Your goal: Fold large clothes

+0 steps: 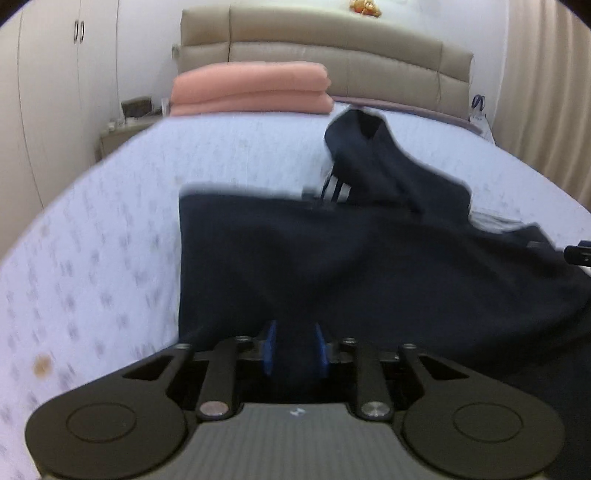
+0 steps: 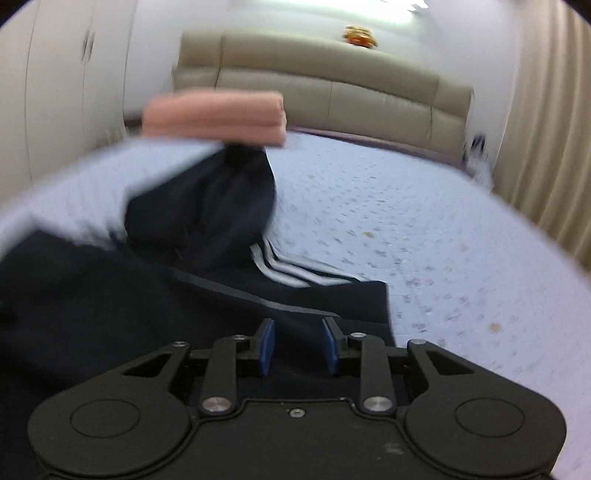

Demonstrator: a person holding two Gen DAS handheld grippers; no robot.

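Straight beyond both grippers, a pink folded blanket [image 1: 251,88] is sitting stacked at the far end of the bed, tucked against the beige padded headboard [image 1: 332,55], and an orange plush toy [image 1: 365,7] is perching on top of that headboard. Off to the far left of the left gripper [image 1: 294,347], a small bedside table [image 1: 122,134] is carrying blurred clutter beneath white wardrobe doors [image 1: 55,74]; ribbed beige curtains [image 2: 546,110] are hanging off to the right.

The pale lilac patterned bedsheet [image 1: 103,229] is spreading smooth underneath everything, flecked with a few brownish spots.

The navy hooded jacket [image 1: 351,266] is lying right in front of both grippers, soft and matte, its hood [image 2: 207,206] bunching up ahead and white sleeve stripes [image 2: 291,269] showing beside it. The left gripper's blue pads are pinching a fold of the jacket's dark cloth. The right gripper [image 2: 298,343] is holding its blue pads apart over the jacket's near edge, gripping nothing.
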